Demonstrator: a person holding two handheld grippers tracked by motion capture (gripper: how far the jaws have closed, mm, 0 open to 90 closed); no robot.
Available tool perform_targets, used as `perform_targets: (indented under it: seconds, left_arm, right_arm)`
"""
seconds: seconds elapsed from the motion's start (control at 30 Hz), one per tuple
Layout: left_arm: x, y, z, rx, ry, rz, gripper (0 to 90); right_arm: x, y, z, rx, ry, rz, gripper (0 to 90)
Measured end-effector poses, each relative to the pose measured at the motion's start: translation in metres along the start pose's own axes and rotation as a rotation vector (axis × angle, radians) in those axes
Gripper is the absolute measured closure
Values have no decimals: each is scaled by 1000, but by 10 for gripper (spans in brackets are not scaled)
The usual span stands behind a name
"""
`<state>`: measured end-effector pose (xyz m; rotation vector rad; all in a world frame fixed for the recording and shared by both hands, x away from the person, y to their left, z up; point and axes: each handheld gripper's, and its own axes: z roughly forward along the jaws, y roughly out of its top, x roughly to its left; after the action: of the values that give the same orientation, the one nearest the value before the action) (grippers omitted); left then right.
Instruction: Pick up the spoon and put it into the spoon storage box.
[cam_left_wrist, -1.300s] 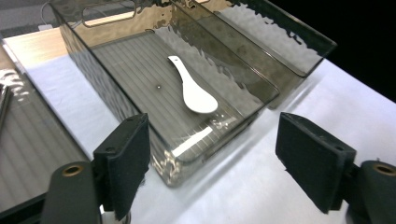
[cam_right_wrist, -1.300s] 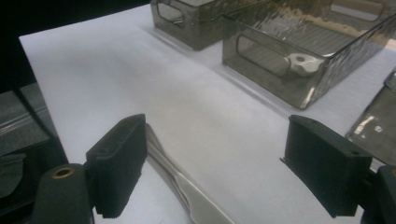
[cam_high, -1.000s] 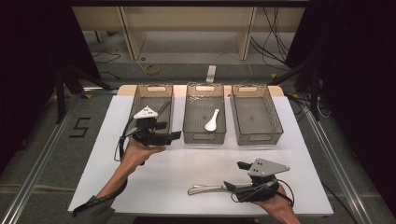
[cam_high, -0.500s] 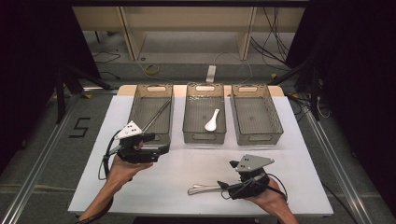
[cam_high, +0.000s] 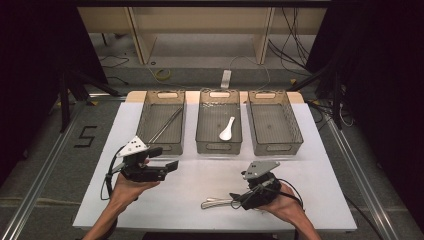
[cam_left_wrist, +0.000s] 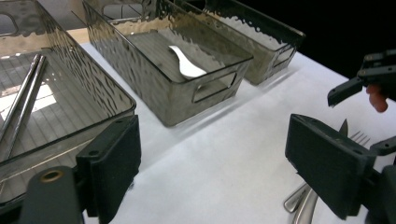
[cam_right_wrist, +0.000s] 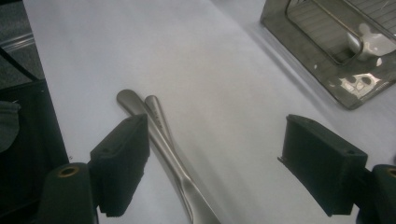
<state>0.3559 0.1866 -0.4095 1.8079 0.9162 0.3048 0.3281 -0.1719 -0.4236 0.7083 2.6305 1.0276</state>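
both grippers (cam_high: 172, 165) (cam_high: 234, 196) agape, empty; left gripper view reveals fork tines (cam_left_wrist: 358, 137).

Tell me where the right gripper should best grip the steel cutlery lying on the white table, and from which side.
Probably across the handles, coming down from above: the two pieces lie flat, side by side, so one pinch across their narrow width could catch both. The right gripper stands open, its left pad already beside them.

glossy metal cutlery (cam_right_wrist: 159, 140), rippled clear plastic bins (cam_left_wrist: 177, 60).
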Motion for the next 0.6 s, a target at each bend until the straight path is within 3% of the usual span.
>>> perform_targets:
  seconds: [0.6]
  left_arm:
    - [-3,-10,-13,9,-8,7,164]
  right_arm:
    - [2,14,21,178,35,-80,264]
